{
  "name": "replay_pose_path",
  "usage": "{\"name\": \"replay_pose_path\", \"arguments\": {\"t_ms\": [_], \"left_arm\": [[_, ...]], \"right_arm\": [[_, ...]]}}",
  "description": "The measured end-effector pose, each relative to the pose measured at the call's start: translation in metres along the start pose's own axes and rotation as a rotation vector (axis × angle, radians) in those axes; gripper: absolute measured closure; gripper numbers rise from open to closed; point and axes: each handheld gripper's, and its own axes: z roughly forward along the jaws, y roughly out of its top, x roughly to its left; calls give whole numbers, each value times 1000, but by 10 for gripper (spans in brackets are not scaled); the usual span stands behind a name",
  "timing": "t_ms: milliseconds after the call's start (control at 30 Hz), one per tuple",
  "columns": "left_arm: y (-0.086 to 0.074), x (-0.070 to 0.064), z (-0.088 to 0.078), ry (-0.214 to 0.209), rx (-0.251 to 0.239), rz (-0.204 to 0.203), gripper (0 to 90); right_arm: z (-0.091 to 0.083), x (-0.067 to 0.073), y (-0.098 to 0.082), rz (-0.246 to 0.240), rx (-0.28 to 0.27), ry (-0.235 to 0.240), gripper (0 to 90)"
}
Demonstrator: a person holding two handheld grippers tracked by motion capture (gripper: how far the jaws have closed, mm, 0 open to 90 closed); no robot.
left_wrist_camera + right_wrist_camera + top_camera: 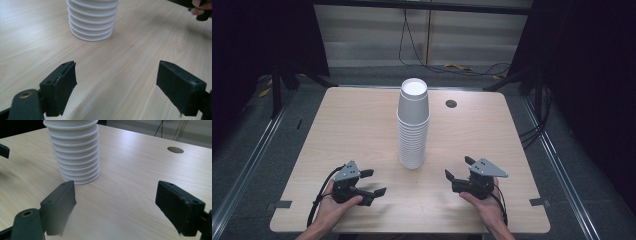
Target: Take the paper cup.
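Note:
A tall stack of white paper cups [413, 125] stands upright in the middle of the wooden table [357, 120]. My left gripper [377, 181] rests near the front edge, left of the stack, jaws open and empty. My right gripper [457, 166] sits to the right of the stack, also open with nothing between its jaws. In the left gripper view the stack's base [92, 22] lies ahead of the open left gripper [116, 80], well clear of it. The right gripper view shows the stack [73, 152] ahead and to the left of the open right gripper [116, 202].
A round cable hole [451, 104] lies in the table behind the stack, to the right. Cables [452, 65] trail on the floor beyond the far edge. Dark curtains flank both sides. The other hand's gripper [200, 10] shows at the top right of the left gripper view.

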Motion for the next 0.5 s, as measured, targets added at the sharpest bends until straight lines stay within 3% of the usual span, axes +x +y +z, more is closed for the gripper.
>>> {"name": "replay_pose_path", "arguments": {"t_ms": [500], "left_arm": [[2, -3, 0, -11, 0, 17, 159]], "right_arm": [[6, 5, 10, 4, 8, 93, 137]]}}
